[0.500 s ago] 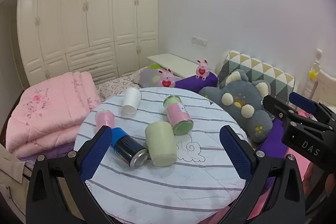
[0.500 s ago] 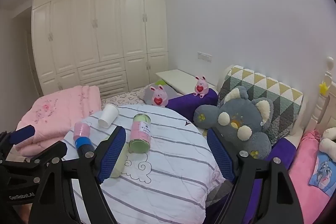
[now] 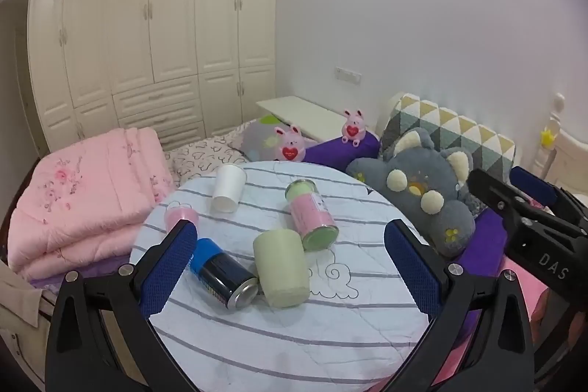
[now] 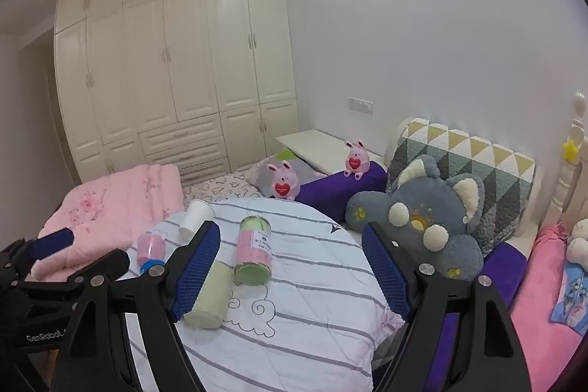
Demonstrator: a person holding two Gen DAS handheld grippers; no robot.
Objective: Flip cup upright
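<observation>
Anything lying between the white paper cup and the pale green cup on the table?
Nothing but bare striped cloth between the white paper cup and the pale green cup, seen in the left wrist view. The pink-labelled jar lies just right of that line.

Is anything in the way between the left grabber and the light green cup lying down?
Nothing visible blocks it. The left gripper is open, and the light green cup lies straight ahead; the dark can lies against its left side.
</observation>
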